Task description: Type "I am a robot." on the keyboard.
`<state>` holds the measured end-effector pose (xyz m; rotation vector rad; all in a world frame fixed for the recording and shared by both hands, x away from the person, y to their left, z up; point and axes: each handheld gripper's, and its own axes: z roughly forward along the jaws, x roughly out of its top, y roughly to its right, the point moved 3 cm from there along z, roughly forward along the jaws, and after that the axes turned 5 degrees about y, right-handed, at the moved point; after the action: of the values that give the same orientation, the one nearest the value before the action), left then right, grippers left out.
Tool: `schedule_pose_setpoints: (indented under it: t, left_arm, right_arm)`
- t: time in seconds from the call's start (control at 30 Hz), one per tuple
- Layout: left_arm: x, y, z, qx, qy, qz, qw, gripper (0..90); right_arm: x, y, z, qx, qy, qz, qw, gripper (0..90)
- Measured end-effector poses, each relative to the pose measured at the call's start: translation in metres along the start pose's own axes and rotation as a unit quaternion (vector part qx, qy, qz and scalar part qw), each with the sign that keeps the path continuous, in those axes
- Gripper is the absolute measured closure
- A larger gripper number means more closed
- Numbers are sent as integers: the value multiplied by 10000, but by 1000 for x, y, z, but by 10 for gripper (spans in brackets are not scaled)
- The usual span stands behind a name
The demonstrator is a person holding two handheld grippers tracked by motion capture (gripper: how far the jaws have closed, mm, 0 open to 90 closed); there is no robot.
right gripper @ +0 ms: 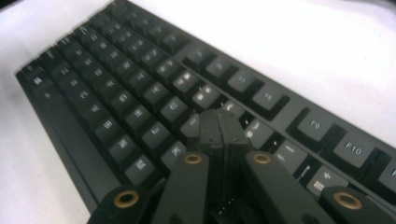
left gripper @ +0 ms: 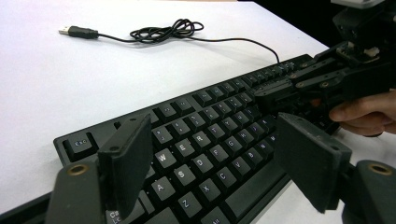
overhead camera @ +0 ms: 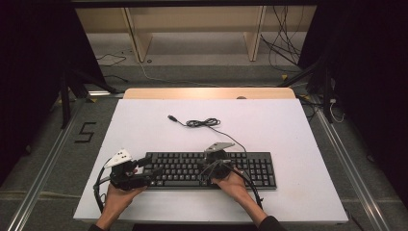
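The right gripper [right gripper: 218,122] has its jaws pressed together with nothing between them, the joined tips resting down on a key in the upper rows of the black keyboard [overhead camera: 192,166], right of its middle. The left gripper [left gripper: 212,154] has its jaws spread wide, hovering over the keyboard's left end around the letter keys. The keyboard lies near the front edge of the white table [overhead camera: 298,144]; its USB cable [overhead camera: 202,123] trails loosely coiled behind it
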<state>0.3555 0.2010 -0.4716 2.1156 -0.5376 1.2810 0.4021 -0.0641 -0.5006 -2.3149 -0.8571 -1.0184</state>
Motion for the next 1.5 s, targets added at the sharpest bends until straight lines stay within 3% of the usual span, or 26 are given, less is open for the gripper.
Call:
schedule_pose_setpoints:
  t: [0.13, 0.33, 0.47, 1.17, 1.37, 1.5]
  left_arm:
    - [0, 0, 0, 4, -7, 8, 10000, 278]
    - [0, 0, 1, 13, -7, 1, 10000, 278]
    - [0, -1, 1, 33, -15, -9, 10000, 278]
    - [-1, -3, 11, 110, -287, -18, 9995, 363]
    - [1, -3, 17, 114, -365, -65, 9992, 386]
    - [3, -1, 23, 72, -488, -35, 9988, 450]
  right_arm:
    - [-1, -2, 0, -53, 2, -97, 9999, 900]
    - [0, -1, -2, 12, 59, 60, 10000, 890]
    - [4, 0, -9, 77, 265, 140, 9995, 860]
    - [5, -10, -38, 464, 608, 168, 9969, 457]
    - [1, -11, -46, 523, 713, 198, 9959, 414]
    - [-2, -12, -50, 525, 723, 195, 9958, 399]
